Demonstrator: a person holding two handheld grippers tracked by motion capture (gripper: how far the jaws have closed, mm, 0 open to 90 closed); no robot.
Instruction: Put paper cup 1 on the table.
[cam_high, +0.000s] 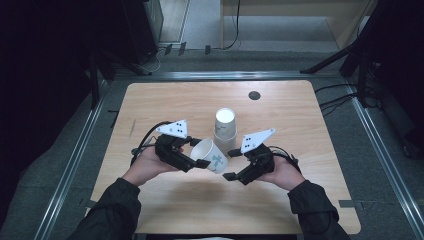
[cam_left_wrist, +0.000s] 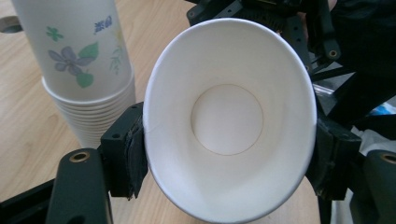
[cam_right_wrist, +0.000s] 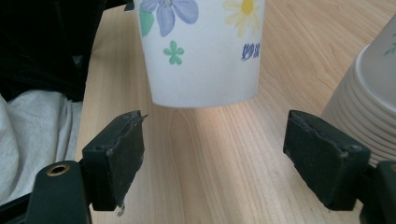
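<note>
A single white paper cup (cam_high: 211, 156) printed with flowers lies on its side above the near middle of the wooden table (cam_high: 300, 200), lifted clear of the surface and gripped at its rim by the left claw (cam_high: 198, 153). In the left gripper view the two black pads press the rim from either side, squeezing the mouth into an oval, and the camera looks straight down into the cup to its round base. The cup's bottom end points toward the right claw (cam_high: 231, 164), which is released: in the right gripper view its jaws stand wide apart, with the cup's base hanging just ahead of them and touching neither pad. Just behind the held cup, a stack of matching cups (cam_high: 224, 129) stands upside down on the table; it shows at the upper left of the left gripper view and along the right edge of the right gripper view. Farther back on the table is a small dark round hole (cam_high: 254, 95). The person's dark sleeves (cam_high: 115, 210) come in from the near edge.
</note>
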